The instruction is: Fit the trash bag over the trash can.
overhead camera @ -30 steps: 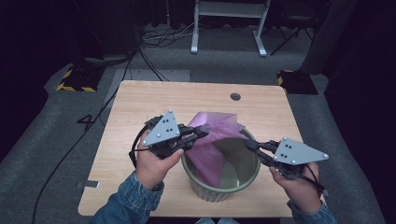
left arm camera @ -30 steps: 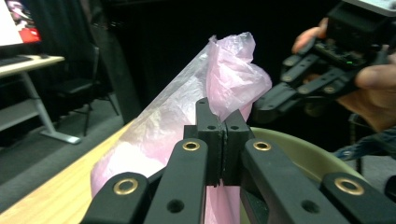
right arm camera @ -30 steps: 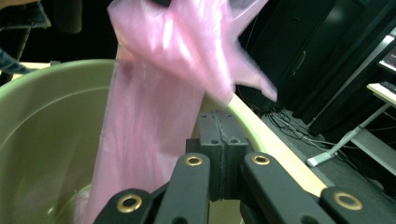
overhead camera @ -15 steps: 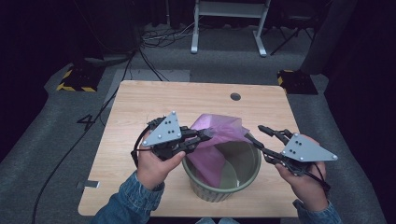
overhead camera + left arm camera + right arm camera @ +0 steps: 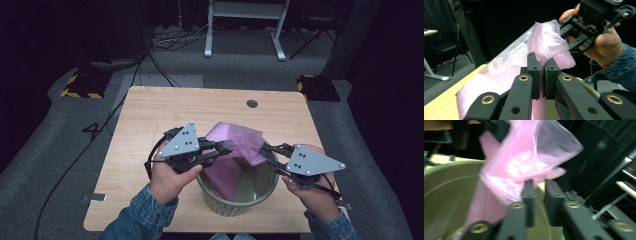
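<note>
Left gripper [image 5: 223,148] pinches the pink bag [image 5: 235,145] tight above the bin [image 5: 235,202]. Right gripper [image 5: 264,148], jaws just closing, nips the bag's far edge; the bag stretches between both.

A dark lab or studio: black curtains [image 5: 45,45] all round, grey carpet [image 5: 55,150], loose cables [image 5: 170,42], hazard-striped floor weights [image 5: 80,87] and one bare wooden table [image 5: 150,120].

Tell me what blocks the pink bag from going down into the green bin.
Nothing visible does. The pink bag already hangs partly inside the green bin, whose mouth is open. The left gripper pinches its edge; the right gripper is at the other side.
</note>
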The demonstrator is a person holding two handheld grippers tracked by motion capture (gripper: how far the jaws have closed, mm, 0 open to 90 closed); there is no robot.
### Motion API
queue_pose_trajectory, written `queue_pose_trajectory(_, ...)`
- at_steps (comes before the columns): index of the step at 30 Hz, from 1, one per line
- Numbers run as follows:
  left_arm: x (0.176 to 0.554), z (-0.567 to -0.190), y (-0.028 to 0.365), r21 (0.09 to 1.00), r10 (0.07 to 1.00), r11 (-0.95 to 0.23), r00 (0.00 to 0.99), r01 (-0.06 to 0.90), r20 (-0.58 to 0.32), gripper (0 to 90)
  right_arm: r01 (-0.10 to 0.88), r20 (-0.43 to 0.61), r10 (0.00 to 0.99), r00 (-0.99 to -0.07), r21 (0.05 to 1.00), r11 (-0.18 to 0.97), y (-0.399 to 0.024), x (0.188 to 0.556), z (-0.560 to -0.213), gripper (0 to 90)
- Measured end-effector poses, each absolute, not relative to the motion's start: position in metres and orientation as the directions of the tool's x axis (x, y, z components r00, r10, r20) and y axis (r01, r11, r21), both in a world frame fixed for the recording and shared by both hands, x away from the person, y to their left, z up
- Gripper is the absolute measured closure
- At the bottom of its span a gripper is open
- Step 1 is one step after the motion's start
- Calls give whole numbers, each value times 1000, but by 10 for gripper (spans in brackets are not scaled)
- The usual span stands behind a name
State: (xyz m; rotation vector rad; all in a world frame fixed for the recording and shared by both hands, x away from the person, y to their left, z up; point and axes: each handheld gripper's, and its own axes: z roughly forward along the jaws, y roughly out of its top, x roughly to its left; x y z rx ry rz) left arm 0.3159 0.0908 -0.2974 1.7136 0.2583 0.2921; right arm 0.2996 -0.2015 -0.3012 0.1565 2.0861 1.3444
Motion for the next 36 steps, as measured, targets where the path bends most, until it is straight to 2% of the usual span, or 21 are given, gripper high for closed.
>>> queue_pose_trajectory(1, 316, -297, 92, 987, 335, -158, 941, 9, 45, 862, -239, -450, 412, -793, 851, 468, -201, 297, -301, 896)
queue_pose_trajectory(6, 318, -297, 96, 989, 345, -146, 938, 17, 35, 868, -241, -455, 405, -793, 845, 477, -205, 291, -301, 900)
queue_pose_trajectory(7, 318, -297, 96, 989, 344, -146, 938, 17, 35, 871, -245, -469, 421, -777, 840, 484, -207, 291, -300, 838)
queue_pose_trajectory(9, 317, -297, 94, 988, 341, -153, 939, 13, 41, 874, -252, -481, 471, -740, 847, 468, -208, 292, -300, 606)
queue_pose_trajectory(10, 317, -297, 93, 988, 338, -154, 940, 11, 42, 875, -262, -495, 501, -710, 846, 464, -211, 293, -299, 558)
queue_pose_trajectory(14, 316, -296, 92, 987, 350, -158, 935, 6, 50, 873, -266, -496, 498, -711, 846, 462, -213, 294, -297, 506)
queue_pose_trajectory(21, 318, -297, 89, 985, 359, -174, 932, 9, 55, 863, -313, -531, 442, -723, 822, 476, -204, 289, -296, 475)
queue_pose_trajectory(26, 319, -296, 93, 987, 386, -163, 921, 11, 53, 857, -337, -568, 399, -720, 788, 515, -197, 286, -298, 392)
queue_pose_trajectory(30, 319, -296, 93, 987, 372, -157, 928, 21, 39, 859, -340, -563, 388, -729, 791, 508, -196, 287, -297, 446)
queue_pose_trajectory(33, 318, -296, 90, 987, 352, -157, 935, 22, 34, 855, -329, -548, 369, -751, 795, 510, -193, 288, -297, 624)
queue_pose_trajectory(34, 318, -296, 89, 988, 348, -155, 937, 20, 35, 852, -323, -542, 361, -759, 795, 514, -192, 289, -297, 715)
queue_pose_trajectory(35, 318, -296, 88, 988, 347, -156, 937, 19, 37, 852, -283, -506, 359, -784, 807, 518, -192, 290, -297, 893)
queue_pose_trajectory(36, 318, -296, 89, 988, 348, -155, 937, 18, 38, 852, -283, -506, 359, -784, 807, 518, -192, 290, -297, 893)
